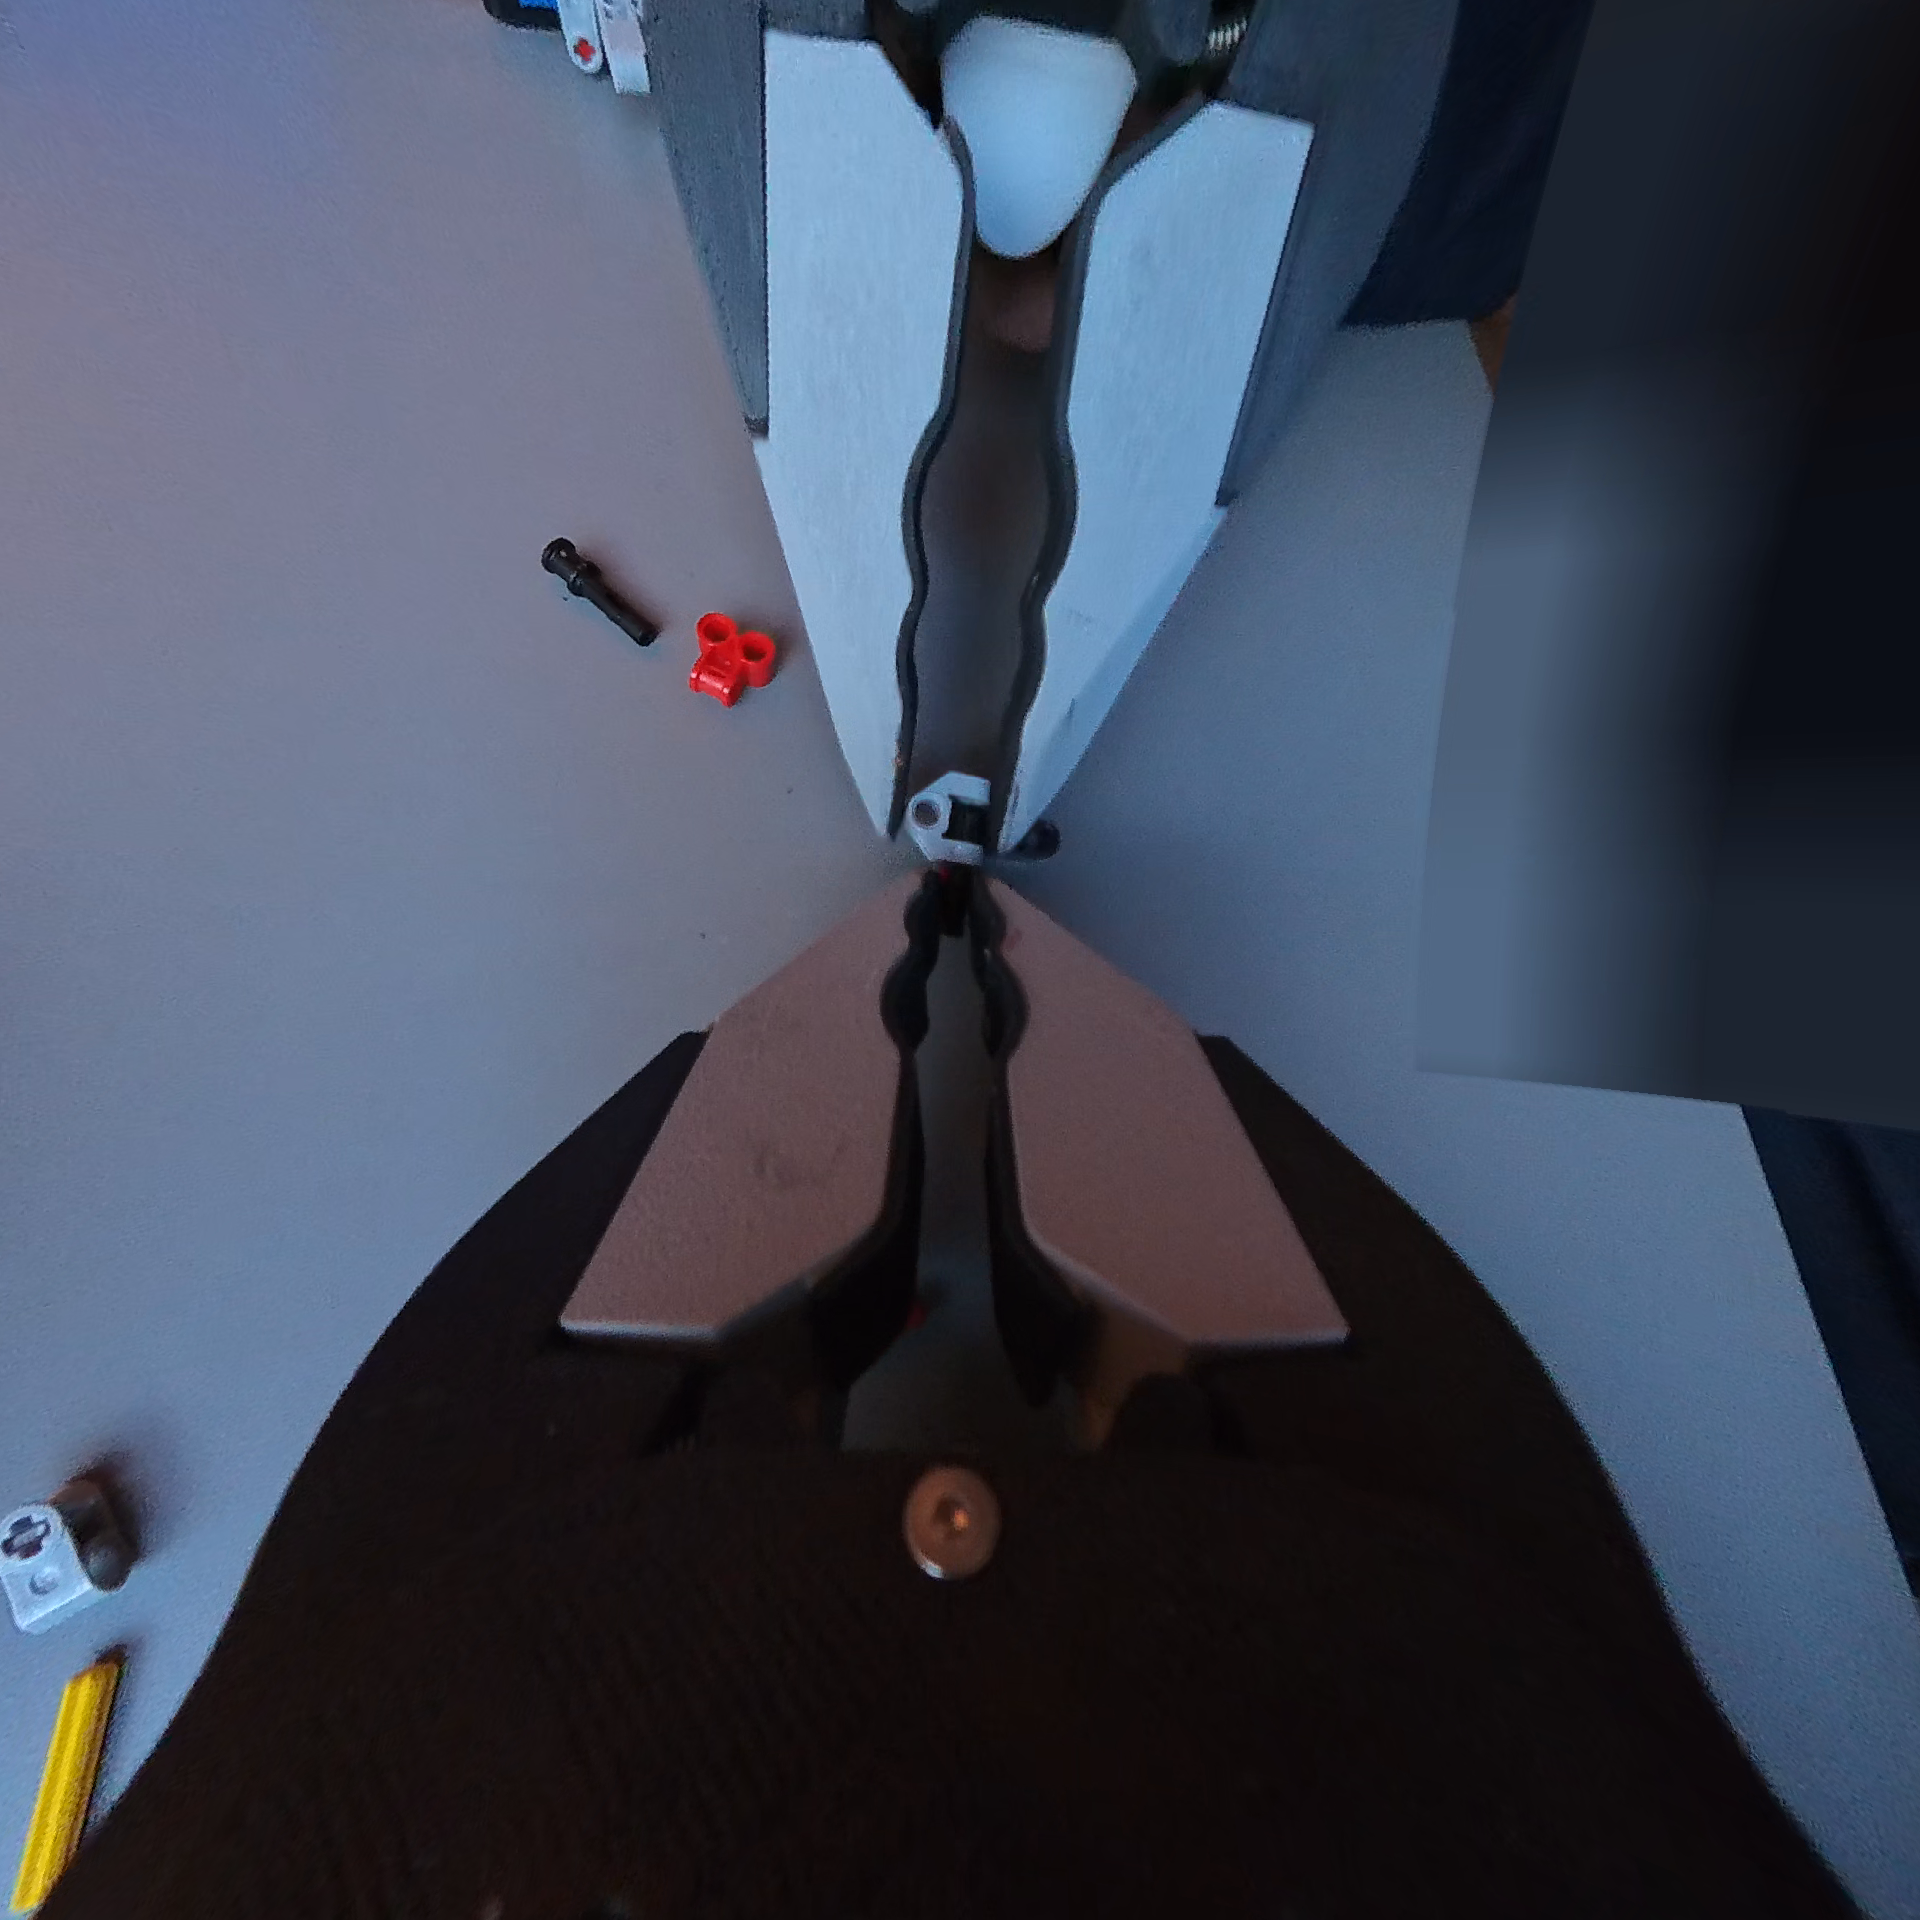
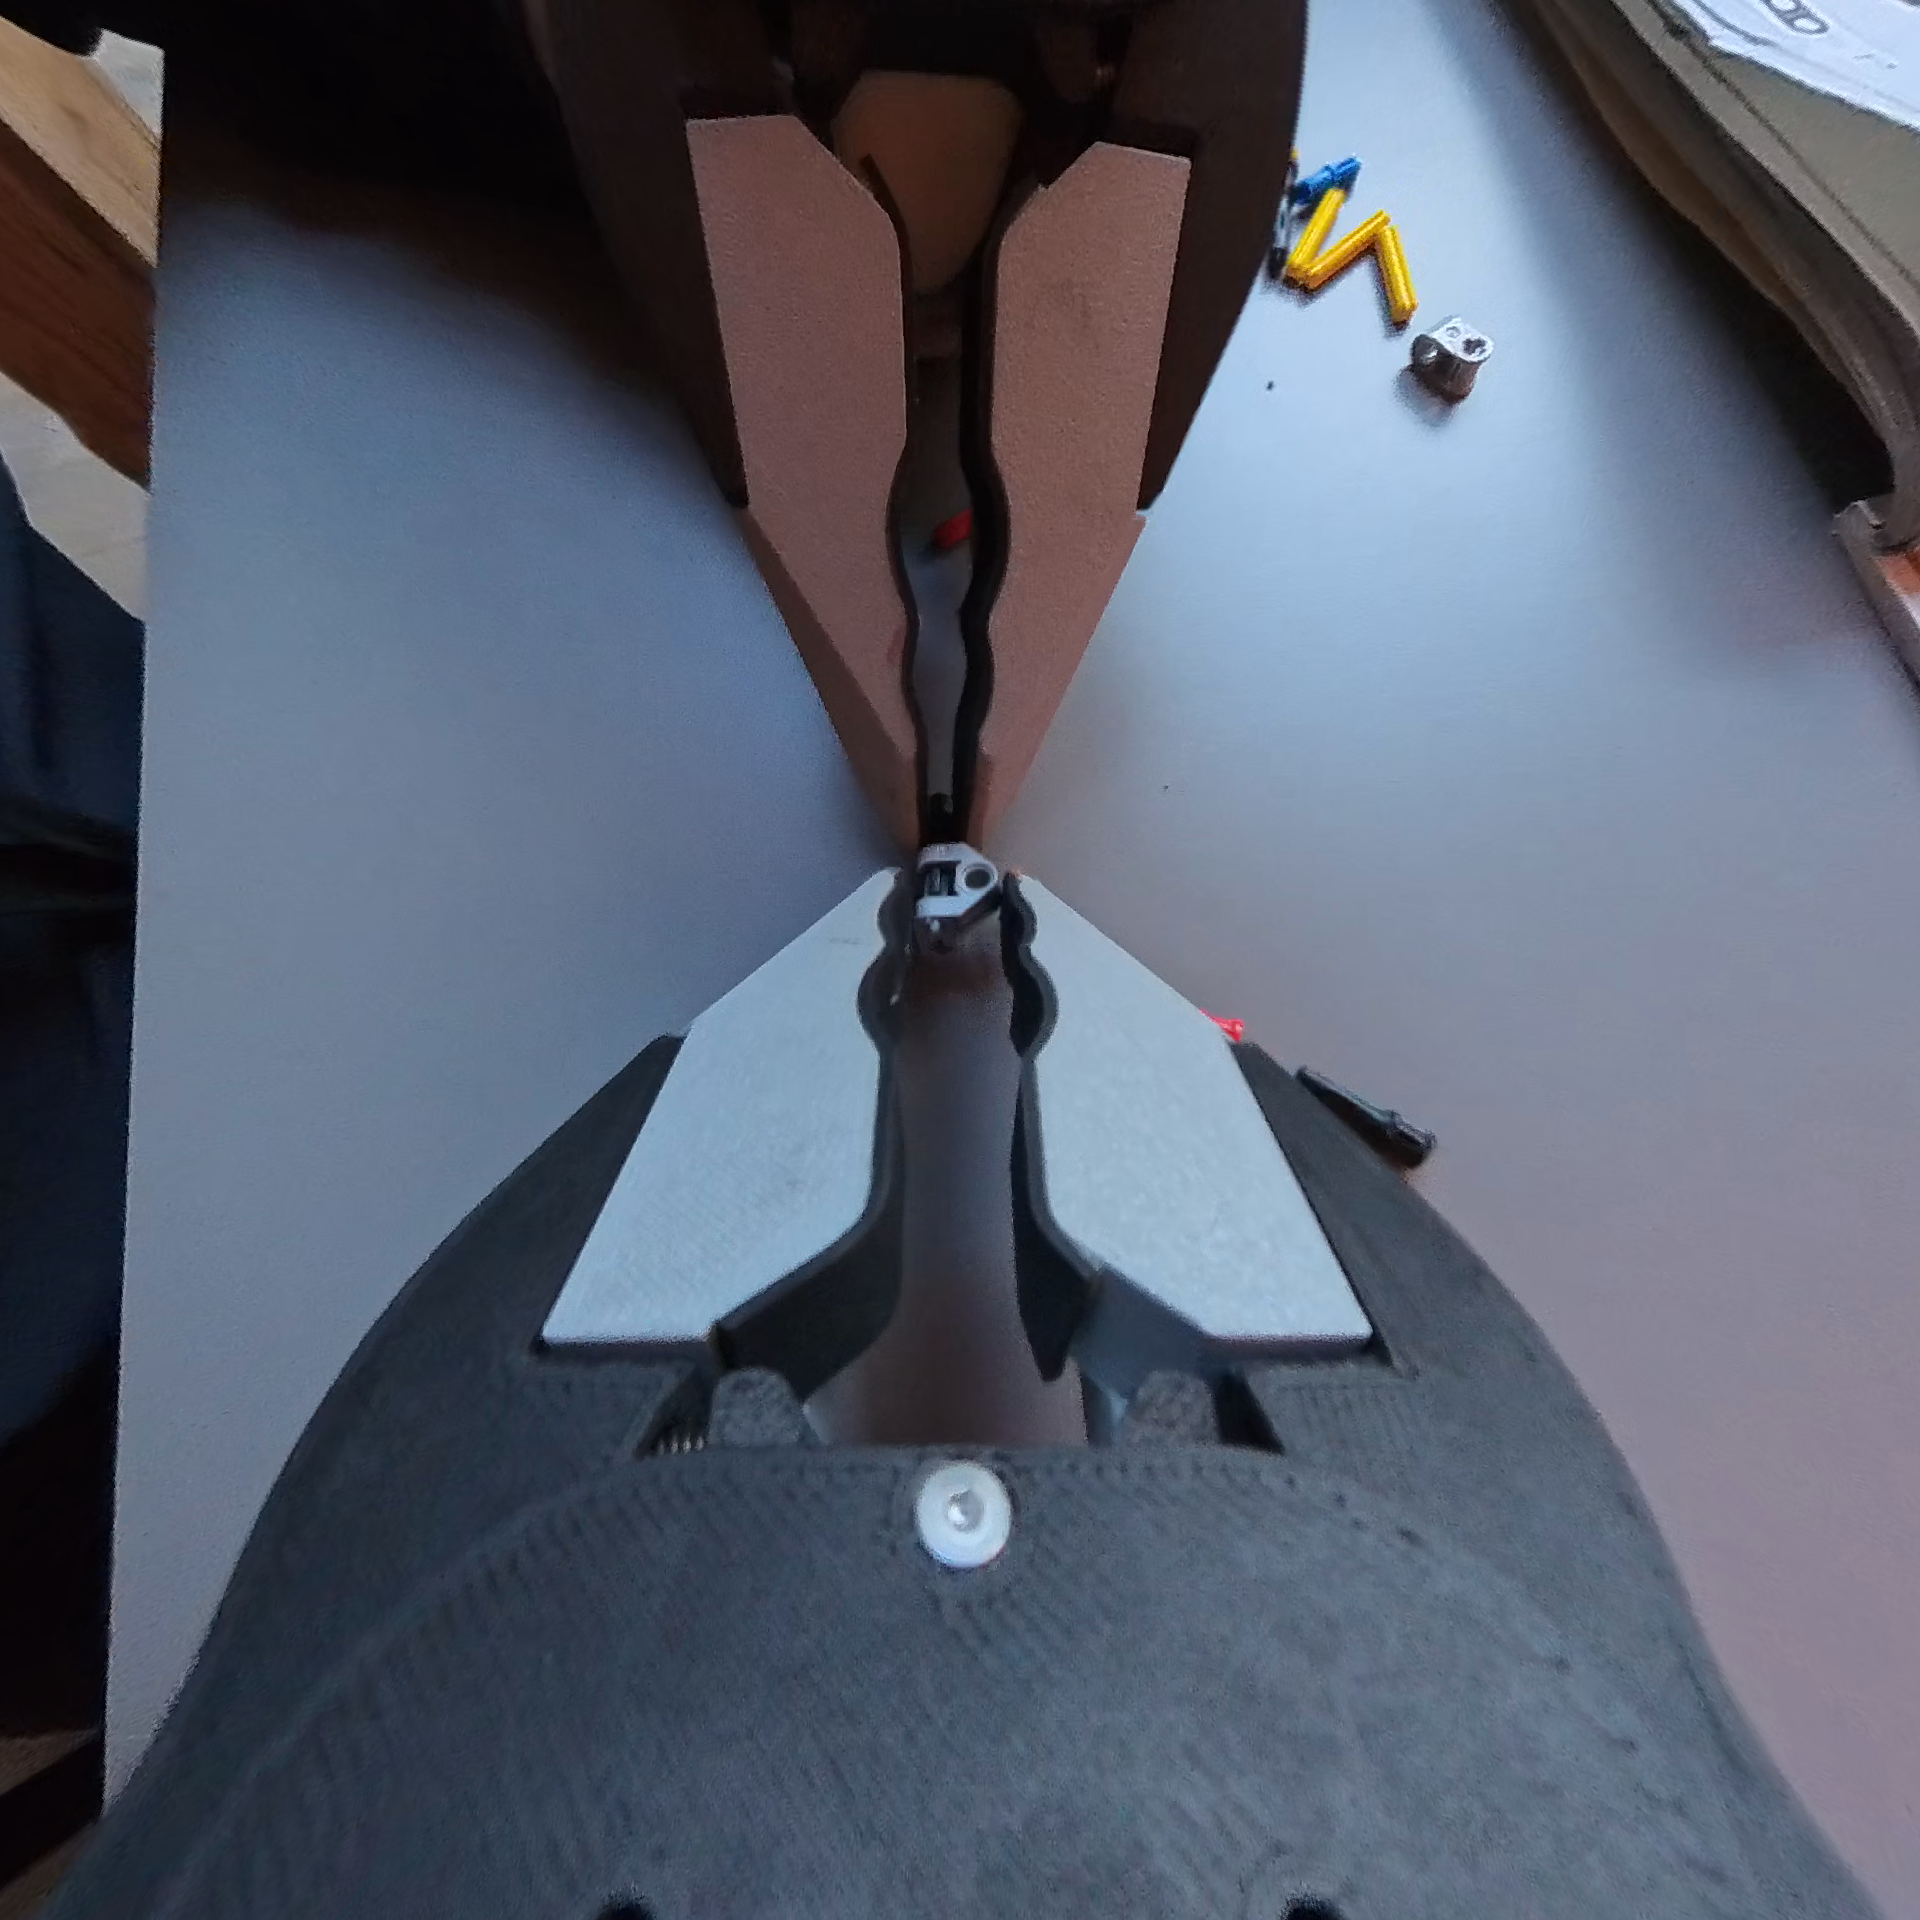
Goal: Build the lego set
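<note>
Each wrist camera looks closely along its own claw, facing the other tip-to-tip over a shared grey table (image 1: 312, 935).

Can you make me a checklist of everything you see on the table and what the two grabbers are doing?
Surface: pale grey table, smooth.
Job's things: small grey connector piece between the two grippers' tips; thin black pin in the left gripper's jaws.
Clutter: red connector, loose black pin, grey block, yellow rods, blue pieces.
Grippers: left gripper nearly closed on the thin pin; right gripper pinching the grey piece.
Cables: nothing seen.
Surroundings: wooden block, papers.
</note>
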`<action>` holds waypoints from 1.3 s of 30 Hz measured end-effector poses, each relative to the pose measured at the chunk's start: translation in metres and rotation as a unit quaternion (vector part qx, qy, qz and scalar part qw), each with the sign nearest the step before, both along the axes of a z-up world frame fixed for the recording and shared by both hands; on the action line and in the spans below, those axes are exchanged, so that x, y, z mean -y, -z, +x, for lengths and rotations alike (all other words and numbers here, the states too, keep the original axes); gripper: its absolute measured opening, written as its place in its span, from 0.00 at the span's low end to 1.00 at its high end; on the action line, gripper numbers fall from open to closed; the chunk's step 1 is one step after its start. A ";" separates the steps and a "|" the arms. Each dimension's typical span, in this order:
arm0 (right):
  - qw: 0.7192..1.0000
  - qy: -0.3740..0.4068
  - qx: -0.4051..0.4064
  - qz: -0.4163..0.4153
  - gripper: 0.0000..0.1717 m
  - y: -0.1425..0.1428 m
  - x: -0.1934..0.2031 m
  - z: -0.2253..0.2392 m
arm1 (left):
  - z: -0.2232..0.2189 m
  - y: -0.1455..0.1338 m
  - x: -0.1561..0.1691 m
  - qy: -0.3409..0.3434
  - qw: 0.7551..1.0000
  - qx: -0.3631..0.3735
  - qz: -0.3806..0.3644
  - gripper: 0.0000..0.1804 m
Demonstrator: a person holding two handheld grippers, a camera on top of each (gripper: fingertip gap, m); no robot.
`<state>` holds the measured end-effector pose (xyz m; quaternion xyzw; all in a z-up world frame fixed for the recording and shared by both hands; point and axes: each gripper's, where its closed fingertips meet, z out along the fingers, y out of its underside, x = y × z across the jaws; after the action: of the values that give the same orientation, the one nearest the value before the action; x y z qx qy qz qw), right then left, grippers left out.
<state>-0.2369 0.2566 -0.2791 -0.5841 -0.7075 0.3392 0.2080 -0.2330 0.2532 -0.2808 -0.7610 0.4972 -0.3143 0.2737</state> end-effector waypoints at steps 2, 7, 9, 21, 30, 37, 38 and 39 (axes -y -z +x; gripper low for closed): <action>1.000 0.000 -0.008 0.004 0.08 -0.002 -0.004 0.004 | 0.000 0.000 -0.001 -0.003 1.000 0.001 -0.003 0.02; 1.000 -0.007 0.000 -0.008 0.08 0.001 -0.002 0.002 | 0.000 0.000 -0.002 -0.005 1.000 0.002 -0.007 0.02; 1.000 -0.011 -0.003 0.002 0.07 0.001 -0.003 0.001 | 0.000 0.000 -0.002 -0.005 1.000 0.003 -0.009 0.02; 0.999 0.002 -0.019 -0.028 0.07 0.001 -0.005 -0.002 | -0.001 0.004 -0.005 -0.016 0.999 -0.026 0.032 0.02; 0.999 -0.001 -0.012 -0.042 0.07 0.001 -0.003 -0.003 | -0.001 0.004 -0.004 -0.013 0.999 -0.024 0.028 0.02; 0.999 0.015 -0.012 -0.036 0.07 0.002 -0.008 -0.003 | -0.004 0.004 -0.008 -0.035 0.998 -0.029 0.037 0.02; 0.999 0.015 -0.012 -0.036 0.07 0.002 -0.008 -0.003 | -0.004 0.004 -0.008 -0.035 0.998 -0.029 0.037 0.02; 0.999 0.016 -0.012 -0.036 0.07 0.002 -0.008 -0.003 | -0.005 0.004 -0.008 -0.035 0.998 -0.030 0.040 0.02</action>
<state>-0.2403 0.2642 -0.2812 -0.5978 -0.6832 0.3680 0.2010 -0.2375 0.2612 -0.2850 -0.7754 0.4904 -0.2618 0.2997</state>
